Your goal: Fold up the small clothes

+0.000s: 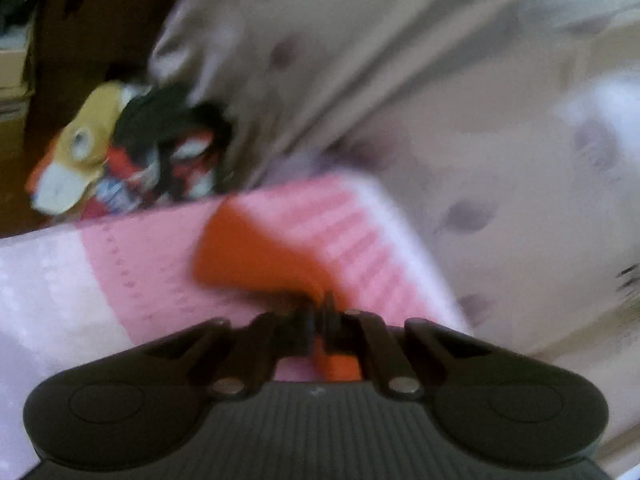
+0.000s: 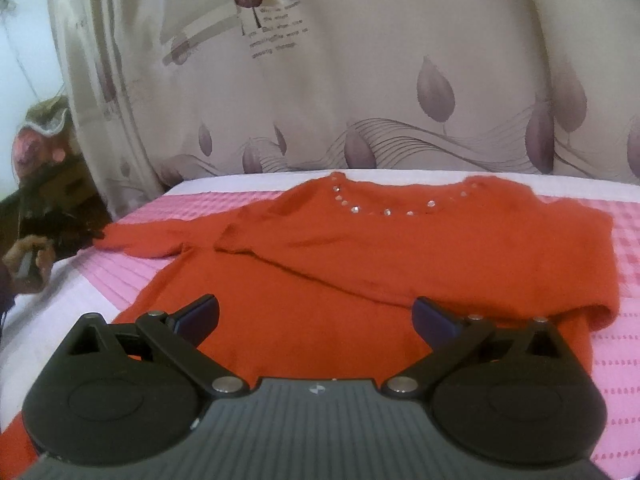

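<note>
An orange top (image 2: 400,248) with a row of shiny studs (image 2: 384,212) along its neckline lies spread on the pink checked bed cover (image 2: 600,380). One sleeve (image 2: 140,240) stretches out to the left. My right gripper (image 2: 316,314) hovers low over the top's lower part, jaws wide open, nothing between the pads. The left wrist view is blurred. There my left gripper (image 1: 320,316) is shut on a piece of the orange top (image 1: 256,252), which runs forward from the fingertips over the pink cover (image 1: 140,272).
A beige curtain (image 2: 360,80) with purple leaf prints hangs right behind the bed. A heap of mixed clothes (image 1: 140,152) lies beyond the bed's edge in the left wrist view, with a cardboard box (image 1: 12,72) farther left. Dark clutter (image 2: 48,208) sits at the bed's left.
</note>
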{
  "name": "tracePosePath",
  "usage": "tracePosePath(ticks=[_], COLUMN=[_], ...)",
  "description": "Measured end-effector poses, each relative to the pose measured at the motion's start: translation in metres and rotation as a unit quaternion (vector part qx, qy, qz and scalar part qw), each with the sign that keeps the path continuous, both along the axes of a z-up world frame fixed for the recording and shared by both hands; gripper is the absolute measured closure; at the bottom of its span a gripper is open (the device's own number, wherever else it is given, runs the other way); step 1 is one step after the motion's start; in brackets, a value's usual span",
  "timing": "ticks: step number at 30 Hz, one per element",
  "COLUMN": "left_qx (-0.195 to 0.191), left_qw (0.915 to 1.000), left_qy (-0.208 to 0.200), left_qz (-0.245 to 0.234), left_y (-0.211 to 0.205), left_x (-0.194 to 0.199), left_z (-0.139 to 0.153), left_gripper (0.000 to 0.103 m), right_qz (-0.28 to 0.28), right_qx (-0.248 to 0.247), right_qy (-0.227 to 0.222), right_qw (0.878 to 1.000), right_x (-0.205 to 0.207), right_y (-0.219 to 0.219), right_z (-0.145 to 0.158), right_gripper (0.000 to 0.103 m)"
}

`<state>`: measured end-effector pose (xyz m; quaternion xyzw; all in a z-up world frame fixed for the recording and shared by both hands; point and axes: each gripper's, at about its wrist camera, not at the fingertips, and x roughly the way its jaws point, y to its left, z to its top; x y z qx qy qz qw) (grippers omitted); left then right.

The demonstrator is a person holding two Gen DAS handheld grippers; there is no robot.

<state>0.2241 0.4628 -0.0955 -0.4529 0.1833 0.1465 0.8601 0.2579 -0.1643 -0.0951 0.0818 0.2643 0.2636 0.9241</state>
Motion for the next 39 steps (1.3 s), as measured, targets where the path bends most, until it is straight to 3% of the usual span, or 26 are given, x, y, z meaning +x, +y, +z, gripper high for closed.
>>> tracePosePath(ticks=[2, 6, 10, 14, 17, 19, 21, 25, 28, 29, 31, 32, 33, 37, 39], left_qx=[0.020, 0.064, 0.101, 0.099, 0.107, 0.113, 0.121, 0.137, 0.088, 0.079, 0.079, 0.087, 0.097, 0.115, 0.117], left_qw=[0.9988, 0.9913, 0.9723, 0.9501, 0.9322, 0.9191, 0.9032, 0.8658, 0.8549, 0.8541, 0.8541, 0.8550, 0.8583, 0.8756, 0.8915], left_qy=[-0.045, -0.097, -0.141, -0.156, -0.145, -0.132, -0.118, -0.090, -0.086, -0.082, -0.082, -0.084, -0.097, -0.145, -0.144], left_qz=[0.004, -0.064, -0.157, -0.251, -0.314, -0.354, -0.394, -0.473, -0.504, -0.507, -0.508, -0.504, -0.494, -0.446, -0.413], left_y=[-0.019, -0.079, -0.172, -0.271, -0.345, -0.395, -0.437, -0.502, -0.517, -0.519, -0.518, -0.516, -0.511, -0.472, -0.447], left_x=[-0.004, 0.009, 0.029, 0.063, 0.088, 0.101, 0.113, 0.129, 0.137, 0.137, 0.133, 0.129, 0.122, 0.084, 0.072], left_z=[0.025, 0.089, 0.148, 0.171, 0.164, 0.147, 0.128, 0.078, 0.047, 0.043, 0.040, 0.043, 0.048, 0.067, 0.068], left_gripper=[0.100, 0.100, 0.100, 0.100, 0.100, 0.100, 0.100, 0.099, 0.095, 0.085, 0.047, 0.019, 0.007, 0.002, 0.002], right_qz=[-0.010, -0.040, -0.080, -0.118, -0.155, -0.187, -0.190, -0.198, -0.199, -0.198, -0.196, -0.196, -0.198, -0.203, -0.212], right_qx=[0.025, 0.105, 0.182, 0.254, 0.316, 0.372, 0.405, 0.392, 0.391, 0.393, 0.399, 0.401, 0.402, 0.397, 0.388], right_qy=[0.006, 0.016, 0.015, 0.015, 0.021, 0.034, 0.022, 0.015, 0.016, 0.015, 0.013, 0.012, 0.010, 0.005, 0.000], right_qw=[1.000, 0.994, 0.980, 0.960, 0.936, 0.909, 0.894, 0.898, 0.899, 0.898, 0.896, 0.895, 0.894, 0.895, 0.897], right_x=[0.002, 0.005, 0.003, 0.001, 0.000, -0.001, -0.004, -0.004, -0.003, -0.006, -0.006, -0.008, -0.009, -0.012, -0.015], right_y=[-0.008, -0.036, -0.064, -0.091, -0.114, -0.133, -0.142, -0.139, -0.139, -0.141, -0.142, -0.144, -0.145, -0.144, -0.143], right_z=[-0.001, -0.006, -0.012, -0.022, -0.034, -0.049, -0.056, -0.054, -0.055, -0.054, -0.055, -0.056, -0.056, -0.054, -0.050], right_gripper=[0.001, 0.001, 0.000, 0.000, 0.000, 0.000, 0.003, 0.001, 0.001, 0.001, 0.001, 0.001, 0.001, 0.000, 0.000])
